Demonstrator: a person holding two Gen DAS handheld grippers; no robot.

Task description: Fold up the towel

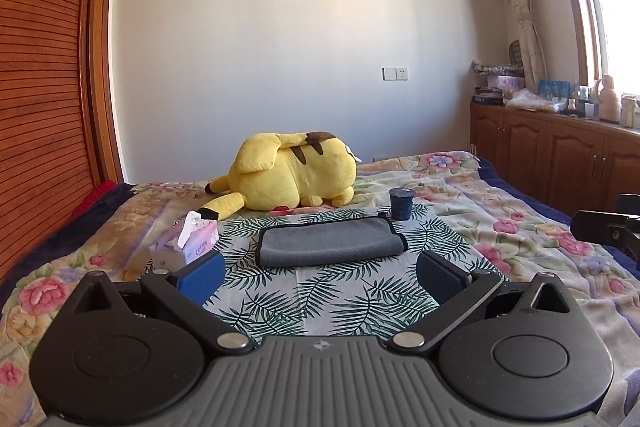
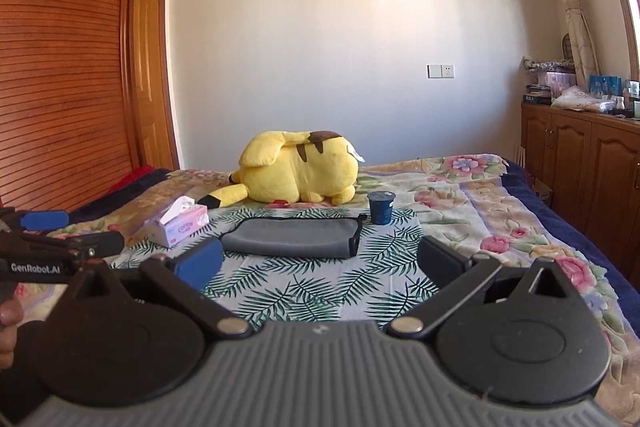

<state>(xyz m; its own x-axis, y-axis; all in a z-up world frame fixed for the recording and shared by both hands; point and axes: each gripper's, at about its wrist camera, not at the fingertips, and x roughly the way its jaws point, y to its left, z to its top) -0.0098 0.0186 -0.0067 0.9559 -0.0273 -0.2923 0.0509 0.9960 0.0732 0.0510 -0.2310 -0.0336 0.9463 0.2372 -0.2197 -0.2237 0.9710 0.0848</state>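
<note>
A grey towel (image 1: 330, 242) with a black hem lies folded into a flat rectangle on a leaf-print cloth (image 1: 320, 303) on the bed; it also shows in the right wrist view (image 2: 294, 237). My left gripper (image 1: 320, 277) is open and empty, held back from the towel's near edge. My right gripper (image 2: 320, 263) is open and empty, also short of the towel. The left gripper shows at the left edge of the right wrist view (image 2: 60, 247), and a part of the right one at the right edge of the left wrist view (image 1: 608, 227).
A yellow plush toy (image 1: 292, 175) lies behind the towel. A pink tissue box (image 1: 188, 243) stands left of it. A dark blue cup (image 1: 401, 203) stands at its far right corner. The floral bedspread (image 1: 520, 211) spreads around. Wooden cabinets (image 1: 560, 151) line the right wall.
</note>
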